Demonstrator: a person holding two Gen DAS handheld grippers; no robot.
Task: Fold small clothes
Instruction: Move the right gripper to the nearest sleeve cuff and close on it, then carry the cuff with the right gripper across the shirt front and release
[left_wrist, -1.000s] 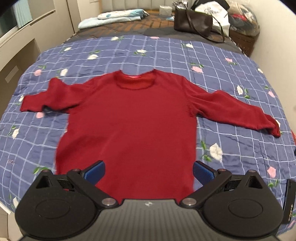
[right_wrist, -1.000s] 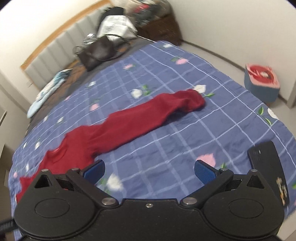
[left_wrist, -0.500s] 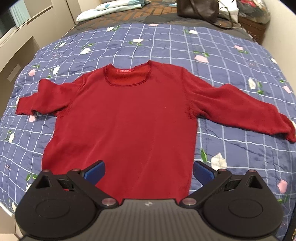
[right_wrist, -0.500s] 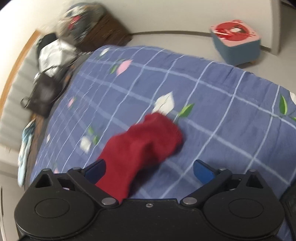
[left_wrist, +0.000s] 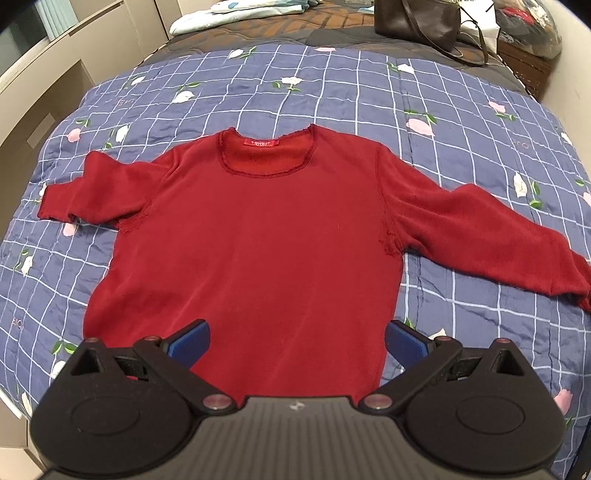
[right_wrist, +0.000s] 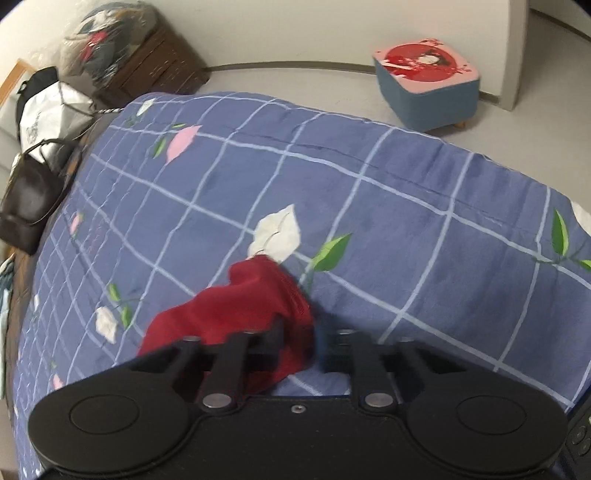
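Note:
A small red sweater (left_wrist: 266, 236) lies flat, face up, on a blue floral checked quilt (left_wrist: 351, 88), both sleeves spread outward. My left gripper (left_wrist: 297, 341) hovers open over the sweater's bottom hem, its blue fingertips on either side of the body. In the right wrist view, my right gripper (right_wrist: 314, 343) is shut on the cuff end of the right sleeve (right_wrist: 243, 306), which bunches up between the closed fingers at the quilt's edge.
A dark handbag (left_wrist: 417, 18) and a white bag sit at the head of the bed, beside folded bedding (left_wrist: 236, 11). A wooden cabinet (right_wrist: 155, 70) stands against the wall. A blue stool with a red-pictured top (right_wrist: 428, 92) stands on the floor beyond the bed's edge.
My right gripper moved down onto the sleeve cuff and closed on it. The left gripper drifted forward a little over the hem, staying open.

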